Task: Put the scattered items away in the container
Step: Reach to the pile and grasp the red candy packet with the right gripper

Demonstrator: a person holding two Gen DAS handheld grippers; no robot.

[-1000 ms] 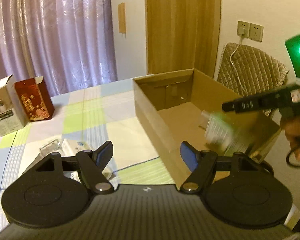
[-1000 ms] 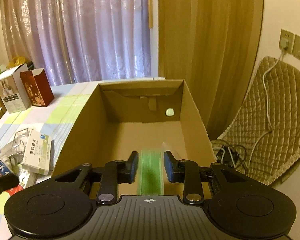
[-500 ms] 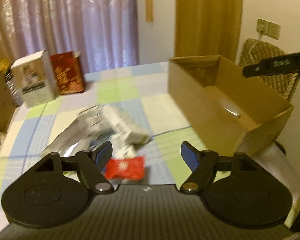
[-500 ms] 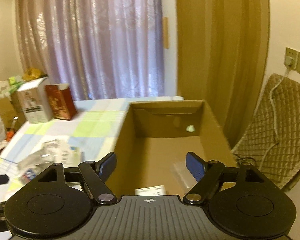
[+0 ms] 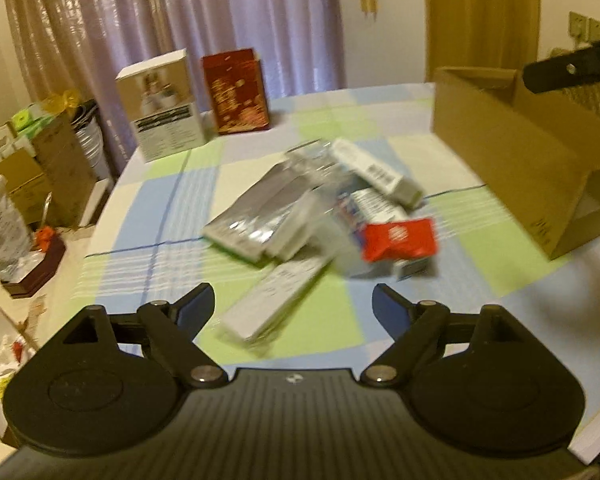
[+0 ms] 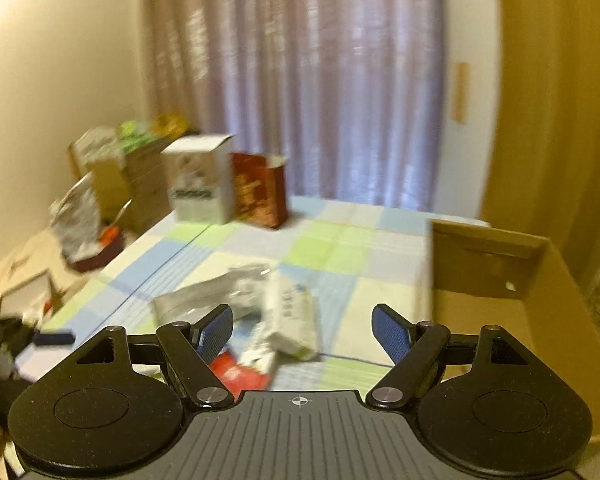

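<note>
A heap of small packs lies mid-table: a silver foil pouch [image 5: 256, 210], a white carton [image 5: 376, 174], a red packet [image 5: 400, 240] and a long white box [image 5: 276, 300] nearest me. My left gripper [image 5: 293, 304] hovers open just short of that long box. The brown cardboard box [image 5: 512, 160] stands at the right table edge. In the right wrist view the white carton [image 6: 290, 314] and red packet [image 6: 236, 374] lie under my open, empty right gripper [image 6: 302, 328], with the cardboard box [image 6: 540, 288] to its right. The other gripper's finger [image 5: 572, 66] shows above the box.
A white product box [image 5: 160, 104] and a dark red bag [image 5: 236, 92] stand at the table's far side, before the curtain. Cartons and clutter [image 5: 32, 160] crowd the floor on the left. The checked tablecloth [image 5: 140, 208] ends at a near edge by the box.
Both grippers have swung left, away from the cardboard box and toward the heap of packs. The right gripper, which dropped a green pack into the box a second ago, stays open and empty.
</note>
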